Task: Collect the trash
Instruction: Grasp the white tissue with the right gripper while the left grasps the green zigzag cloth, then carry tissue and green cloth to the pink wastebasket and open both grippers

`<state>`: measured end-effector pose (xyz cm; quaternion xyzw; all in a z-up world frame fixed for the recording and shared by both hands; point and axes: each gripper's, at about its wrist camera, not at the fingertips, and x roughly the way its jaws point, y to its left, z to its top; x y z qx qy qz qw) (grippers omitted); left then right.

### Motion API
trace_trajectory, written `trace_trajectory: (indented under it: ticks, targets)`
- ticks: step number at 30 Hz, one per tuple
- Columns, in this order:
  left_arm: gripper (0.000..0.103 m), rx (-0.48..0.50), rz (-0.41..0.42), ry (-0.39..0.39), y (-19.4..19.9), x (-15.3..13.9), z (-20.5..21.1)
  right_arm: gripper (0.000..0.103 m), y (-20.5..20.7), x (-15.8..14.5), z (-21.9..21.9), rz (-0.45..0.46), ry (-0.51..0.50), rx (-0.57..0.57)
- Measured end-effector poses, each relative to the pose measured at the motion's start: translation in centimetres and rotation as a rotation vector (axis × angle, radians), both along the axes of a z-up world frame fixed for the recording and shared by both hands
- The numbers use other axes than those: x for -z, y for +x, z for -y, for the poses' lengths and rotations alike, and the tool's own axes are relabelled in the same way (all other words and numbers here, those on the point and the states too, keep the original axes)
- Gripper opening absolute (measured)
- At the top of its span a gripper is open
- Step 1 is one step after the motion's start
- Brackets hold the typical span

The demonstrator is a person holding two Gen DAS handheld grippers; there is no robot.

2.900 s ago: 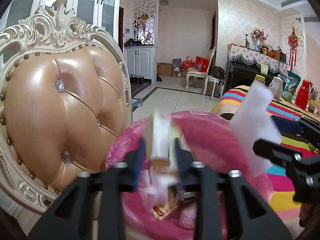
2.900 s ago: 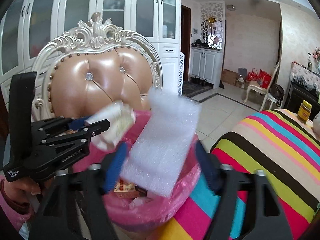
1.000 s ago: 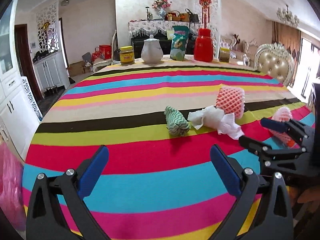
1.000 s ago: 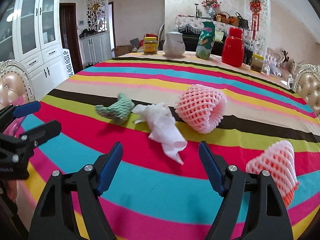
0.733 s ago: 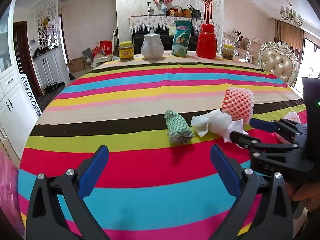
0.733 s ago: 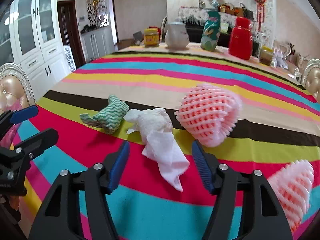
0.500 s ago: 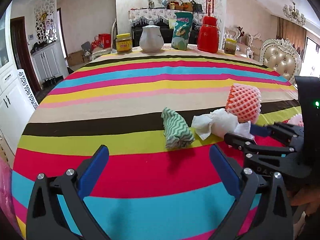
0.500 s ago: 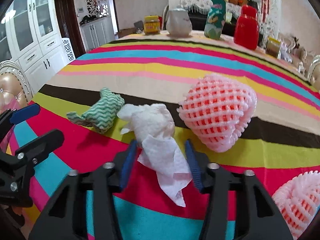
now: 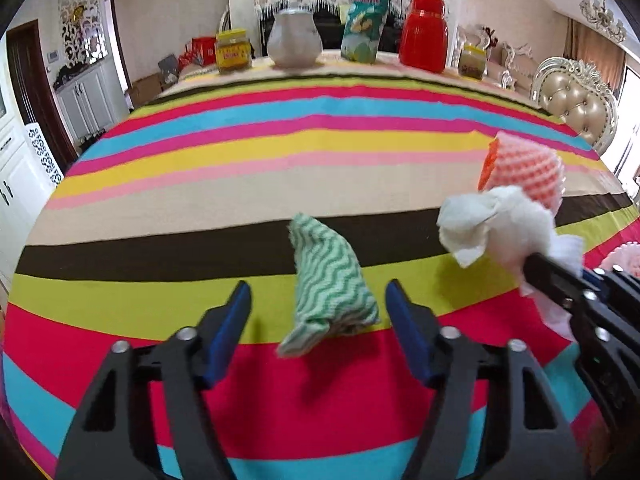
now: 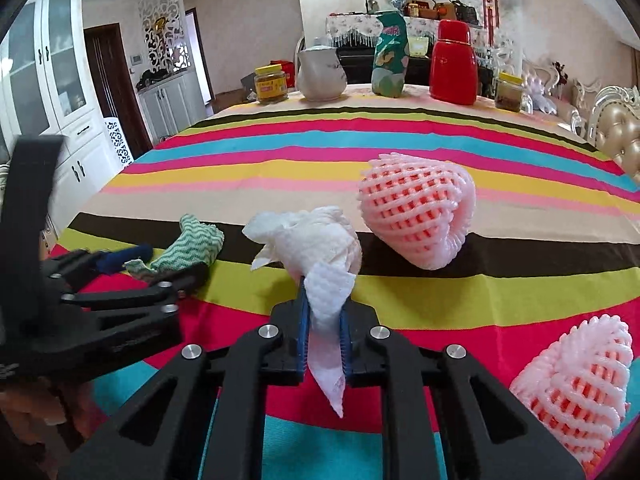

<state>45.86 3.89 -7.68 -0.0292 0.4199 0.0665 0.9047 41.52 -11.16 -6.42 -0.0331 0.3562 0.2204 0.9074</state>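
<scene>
A crumpled green-and-white zigzag cloth (image 9: 330,284) lies on the striped tablecloth (image 9: 280,148). My left gripper (image 9: 318,316) is open, with a jaw on each side of the cloth's near end. My right gripper (image 10: 324,312) is shut on a crumpled white paper towel (image 10: 316,248), which also shows in the left wrist view (image 9: 496,224). The green cloth also shows in the right wrist view (image 10: 192,248) between the left gripper's fingers (image 10: 124,258). A pink foam fruit net (image 10: 416,212) lies behind the towel, and a second net (image 10: 572,384) lies at the near right.
At the table's far edge stand a yellow-lidded jar (image 10: 272,84), a white jug (image 10: 322,74), a green snack bag (image 10: 390,56), a red flask (image 10: 454,68) and another jar (image 10: 508,92). A padded chair (image 9: 576,104) stands at the right.
Both grippers came from the pink trash bag to the table. The right gripper closed on the white paper towel. The left gripper moved in around the green cloth and narrowed its jaws.
</scene>
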Motion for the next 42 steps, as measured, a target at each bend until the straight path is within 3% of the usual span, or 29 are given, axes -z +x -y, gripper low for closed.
trace_trajectory:
  ticks: [2,5,13,21,23,42]
  targets:
    - [0.036,0.010,-0.037,-0.007,0.6,0.7,0.2,0.014,0.1,0.0,-0.1,-0.001,-0.003,-0.007]
    - [0.029,0.019,-0.010,-0.002,0.3,0.3,0.3,0.014,0.0,0.1,-0.1,-0.001,-0.003,-0.012]
    - [0.028,-0.008,0.040,0.021,-3.5,-0.9,-0.6,0.014,0.2,0.0,0.0,-0.005,0.002,-0.024]
    - [0.028,-0.059,0.078,0.037,-8.7,-1.8,-2.3,0.014,-0.8,-0.2,-1.7,0.025,-0.037,-0.121]
    - [0.028,-0.068,0.093,0.041,-10.1,-2.1,-2.7,0.014,-1.8,0.0,-1.8,0.002,-0.026,-0.137]
    - [0.028,-0.093,0.211,0.058,-21.2,-4.0,-4.3,0.014,-13.4,-3.0,-2.6,0.080,-0.013,-0.170]
